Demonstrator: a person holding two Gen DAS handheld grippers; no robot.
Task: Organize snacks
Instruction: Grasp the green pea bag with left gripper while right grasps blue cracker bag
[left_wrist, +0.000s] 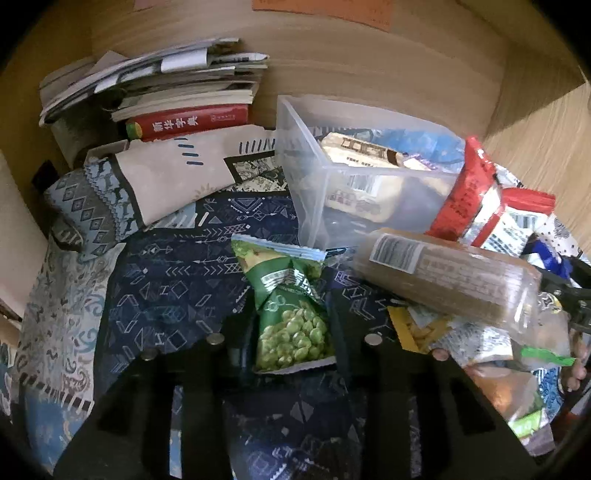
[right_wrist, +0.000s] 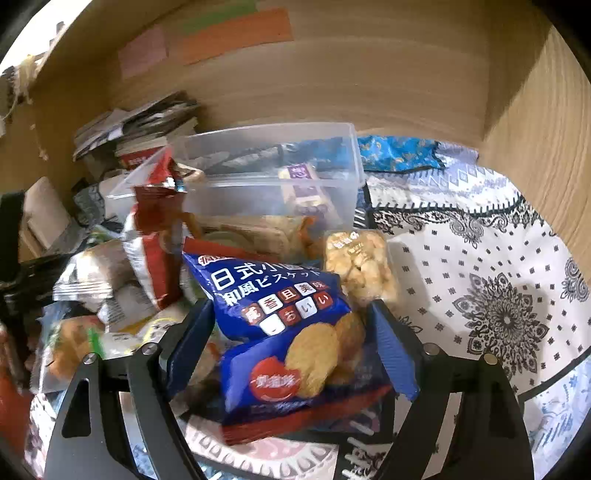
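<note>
From the left wrist view, the left gripper (left_wrist: 291, 325) stands around a green pea bag (left_wrist: 291, 314) that lies on the dark cloth (left_wrist: 173, 273), near and left of the clear bin (left_wrist: 317, 206). Its jaws are narrow and seem to press the bag's sides, so I judge it is held. The bag looks light, soft and crinkly; its peas may crush, so the sealed edge or the middle is a better hold. A long wafer pack (left_wrist: 447, 273) lies to the right.

From the right wrist view, the right gripper (right_wrist: 291, 317) has a blue biscuit bag (right_wrist: 288, 325) between rather wide jaws; I cannot tell whether they grip it. The biscuits are probably fragile and the foil slippery. The bin (right_wrist: 351, 155) is just behind.
</note>
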